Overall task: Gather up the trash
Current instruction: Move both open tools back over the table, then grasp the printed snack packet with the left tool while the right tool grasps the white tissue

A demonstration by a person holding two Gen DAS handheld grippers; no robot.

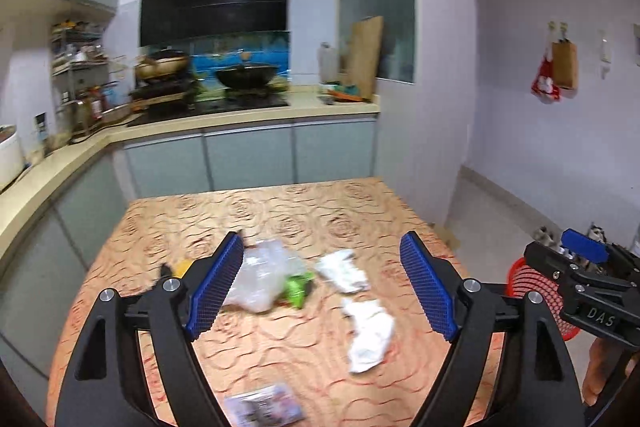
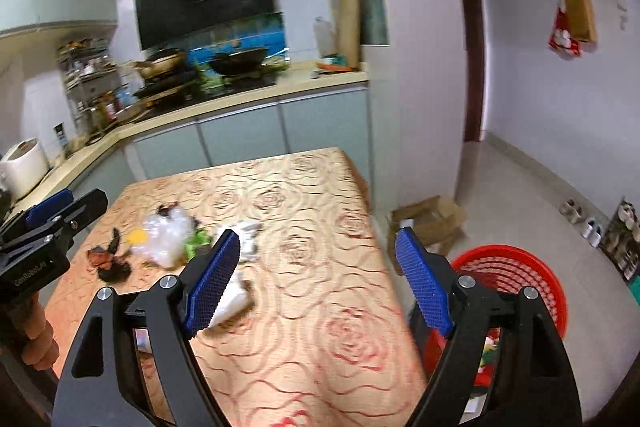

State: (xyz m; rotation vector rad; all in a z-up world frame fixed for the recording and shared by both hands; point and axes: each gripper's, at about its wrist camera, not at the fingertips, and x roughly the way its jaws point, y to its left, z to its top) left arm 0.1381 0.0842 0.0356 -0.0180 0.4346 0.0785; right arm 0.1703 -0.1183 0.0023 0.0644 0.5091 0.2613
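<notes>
While both grippers hang over the table, risks read near to far.
Left gripper (image 1: 322, 285): jaws apart, nothing between the pads.
Right gripper (image 2: 318, 281): jaws apart, empty.
Packet (image 1: 262, 405): flat at the near table edge; pads may slide over it and push it off.
Tissues (image 1: 370, 337): two crumpled white wads mid-table (image 1: 280, 211); light, could slip out on the lift.
Plastic bag (image 1: 262, 277): slack, beside a green wrapper (image 1: 297, 289); a pinch may catch only part.
Peels (image 2: 110, 257): dark scraps at the left edge; loose bits may scatter.
Bin (image 2: 516, 281): red, on the floor right of the table; a hasty drop could miss it.
</notes>
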